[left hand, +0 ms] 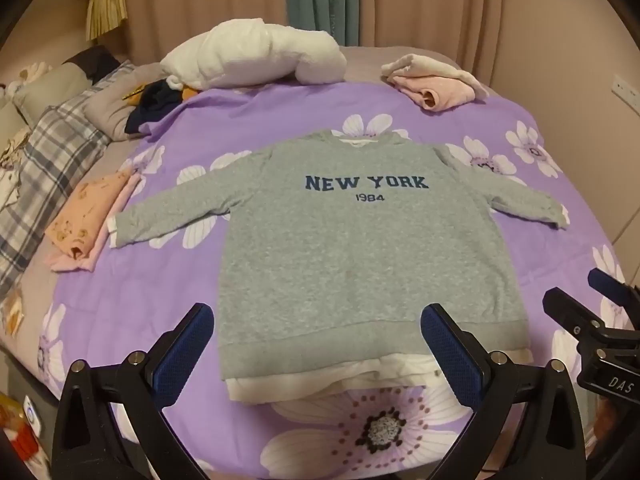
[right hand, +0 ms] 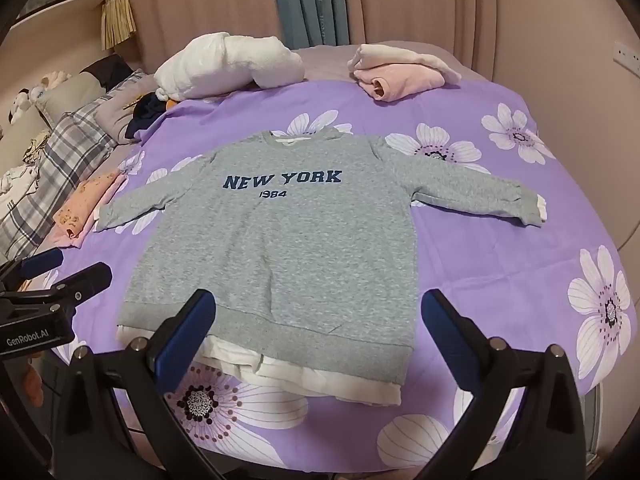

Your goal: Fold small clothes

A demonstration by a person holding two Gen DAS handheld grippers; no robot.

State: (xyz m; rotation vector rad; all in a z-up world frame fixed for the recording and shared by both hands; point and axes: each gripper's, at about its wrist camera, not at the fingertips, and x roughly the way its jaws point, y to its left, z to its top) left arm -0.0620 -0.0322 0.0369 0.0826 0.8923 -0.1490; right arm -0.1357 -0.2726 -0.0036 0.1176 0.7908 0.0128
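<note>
Lying flat, front up and unfolded at bed centre, the grey fleece "NEW YORK 1984" sweatshirt (left hand: 360,248) is untouched, folded pink garments (left hand: 432,84) stacked at 1 o'clock, left gripper (left hand: 318,354) and right gripper (right hand: 320,350) held wide open, empty, near its hem.

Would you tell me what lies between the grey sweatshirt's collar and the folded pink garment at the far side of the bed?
Only bare purple floral bedspread: nothing rests between the grey sweatshirt and the folded pink garment. The right wrist view shows it best.
</note>
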